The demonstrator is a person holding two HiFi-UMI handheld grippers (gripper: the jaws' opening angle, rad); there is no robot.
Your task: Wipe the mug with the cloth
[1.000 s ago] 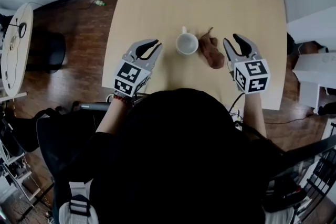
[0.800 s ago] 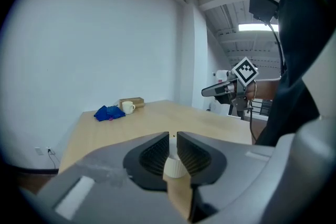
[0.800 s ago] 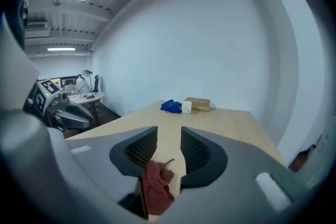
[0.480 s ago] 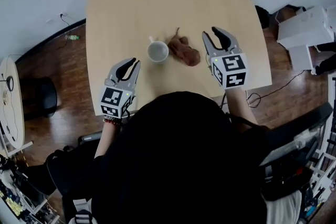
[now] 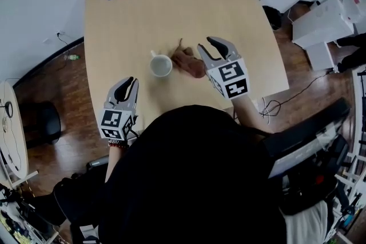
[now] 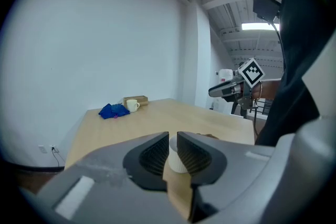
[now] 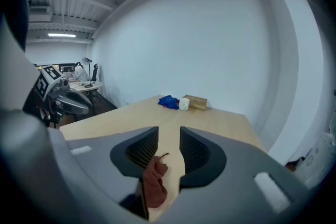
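Our right gripper [image 5: 207, 43] has closed in on the brown cloth [image 5: 189, 62]. Its tips now sit at the cloth's right end, jaws parted and gripping nothing. The white mug [image 5: 160, 66] stands on the table [image 5: 189, 3] just left of the cloth. Our left gripper [image 5: 131, 80] has dropped back near the table's edge, apart from the mug, with its jaws narrowly parted and empty.

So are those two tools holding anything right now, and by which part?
Nothing is held. The left tool is empty, short of the mug. The right tool is open by the cloth, not pinching it.
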